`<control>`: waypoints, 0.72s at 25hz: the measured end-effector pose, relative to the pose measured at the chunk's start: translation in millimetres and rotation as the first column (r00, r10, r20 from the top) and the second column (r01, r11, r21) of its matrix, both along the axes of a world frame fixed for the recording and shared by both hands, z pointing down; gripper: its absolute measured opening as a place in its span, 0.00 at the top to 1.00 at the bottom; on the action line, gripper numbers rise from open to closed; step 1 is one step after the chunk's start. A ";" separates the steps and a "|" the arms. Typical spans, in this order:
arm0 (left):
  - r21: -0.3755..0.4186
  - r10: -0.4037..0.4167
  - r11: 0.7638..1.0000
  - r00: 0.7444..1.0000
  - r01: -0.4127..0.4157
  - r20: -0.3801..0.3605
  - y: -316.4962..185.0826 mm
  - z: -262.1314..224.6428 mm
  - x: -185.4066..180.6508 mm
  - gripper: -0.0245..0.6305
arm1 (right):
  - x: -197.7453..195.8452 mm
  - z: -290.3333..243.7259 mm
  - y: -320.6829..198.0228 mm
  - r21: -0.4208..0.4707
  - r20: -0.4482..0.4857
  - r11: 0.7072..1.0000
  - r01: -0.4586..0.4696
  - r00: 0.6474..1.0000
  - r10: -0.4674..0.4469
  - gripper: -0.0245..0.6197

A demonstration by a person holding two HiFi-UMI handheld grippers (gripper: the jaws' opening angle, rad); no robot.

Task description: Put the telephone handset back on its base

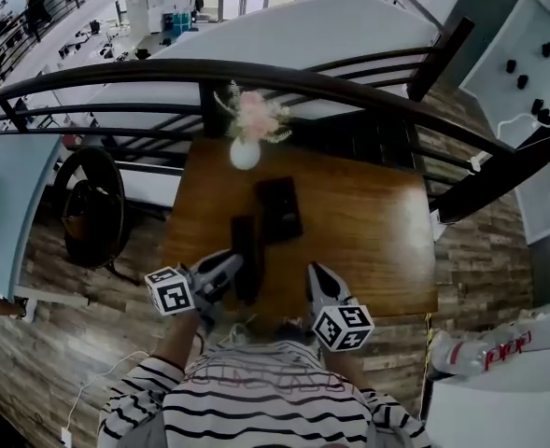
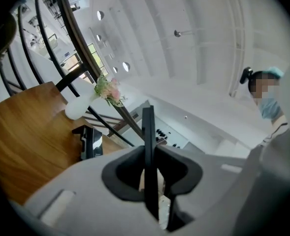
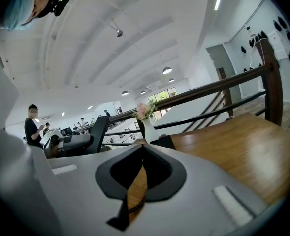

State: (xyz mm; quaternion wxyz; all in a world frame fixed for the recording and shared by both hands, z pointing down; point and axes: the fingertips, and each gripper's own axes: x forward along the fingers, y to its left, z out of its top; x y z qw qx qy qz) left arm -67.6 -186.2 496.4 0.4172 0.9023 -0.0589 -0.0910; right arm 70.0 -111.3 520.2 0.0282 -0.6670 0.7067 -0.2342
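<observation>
A black telephone base (image 1: pixel 279 208) sits mid-table on the wooden table (image 1: pixel 377 241). The black handset (image 1: pixel 245 236) is just to the near left of the base, lengthwise toward me. My left gripper (image 1: pixel 237 269) is shut on its lower half. In the left gripper view the handset (image 2: pixel 147 132) shows edge-on, pinched between the jaws, with the base (image 2: pixel 90 142) to the left beyond. My right gripper (image 1: pixel 323 283) hovers at the table's near edge, right of the handset, shut and empty. The right gripper view shows its closed tips (image 3: pixel 142 149), the base (image 3: pixel 162 142) and the held handset (image 3: pixel 94 132).
A white vase with pink flowers (image 1: pixel 245 147) stands at the table's far edge behind the base. A dark curved railing (image 1: pixel 284 73) runs right behind the table. A black round chair (image 1: pixel 92 208) stands left of the table, and a bottle (image 1: pixel 480 353) lies on a white surface at the right.
</observation>
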 end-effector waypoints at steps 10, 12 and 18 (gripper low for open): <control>-0.005 -0.053 0.999 0.998 0.054 0.016 -50.4 24.3 58.8 0.85 | 50.6 8.3 -31.0 -0.018 -0.003 0.998 0.056 0.998 -0.056 0.96; -0.008 -0.064 0.998 0.998 0.065 0.014 -60.0 28.9 70.6 0.85 | 62.1 8.9 -38.2 -0.025 -0.007 0.997 0.070 0.997 -0.070 0.96; -0.018 -0.088 0.996 0.996 0.088 0.033 -89.5 47.4 99.7 0.85 | 88.7 9.9 -63.0 -0.041 -0.014 0.993 0.108 0.994 -0.109 0.96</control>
